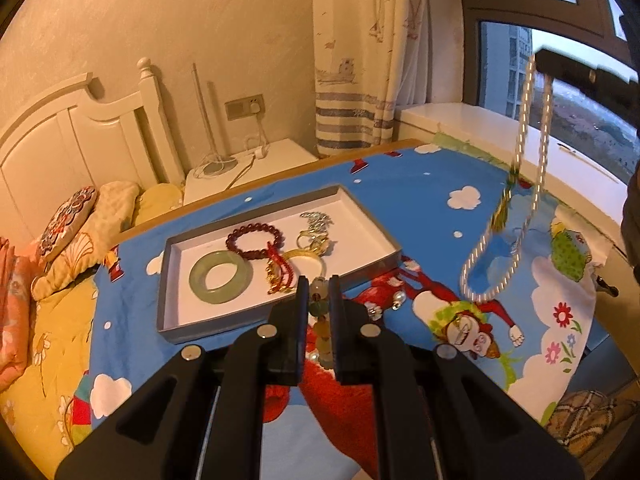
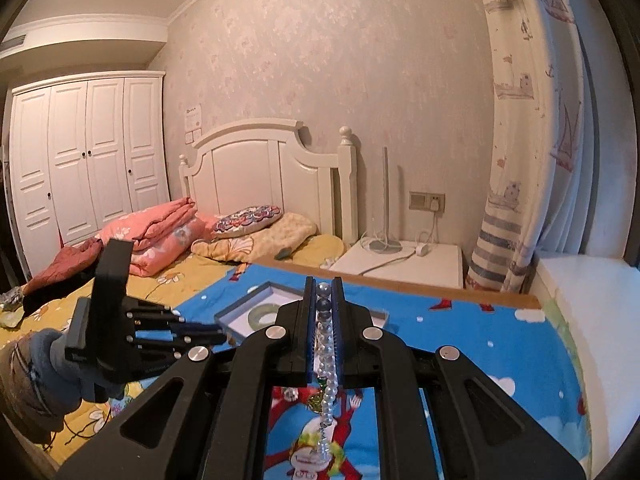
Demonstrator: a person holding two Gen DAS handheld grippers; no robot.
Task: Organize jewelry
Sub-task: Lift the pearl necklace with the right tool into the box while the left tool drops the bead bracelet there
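Note:
A grey tray point(image 1: 176, 280) on the blue cartoon cloth holds a green jade bangle point(image 1: 221, 277), a dark red bead bracelet point(image 1: 255, 238), a gold bangle point(image 1: 305, 257), a red and gold piece point(image 1: 278, 274) and a silver chain point(image 1: 317, 220). My left gripper point(image 1: 319, 284) is shut on a bracelet of mixed stone beads point(image 1: 320, 308) just at the tray's near edge. My right gripper point(image 2: 324, 288) is shut on a pearl necklace point(image 2: 327, 360), held high; its long loop point(image 1: 516, 216) hangs above the cloth to the right of the tray. The tray also shows in the right wrist view point(image 2: 240, 312).
Small pearl earrings point(image 1: 394, 300) lie on the cloth right of the tray. The table point(image 1: 360, 152) stands between a bed point(image 1: 48, 320) on the left, a white nightstand point(image 1: 256, 168) behind and a window sill point(image 1: 460, 116) on the right. A curtain point(image 1: 360, 60) hangs behind.

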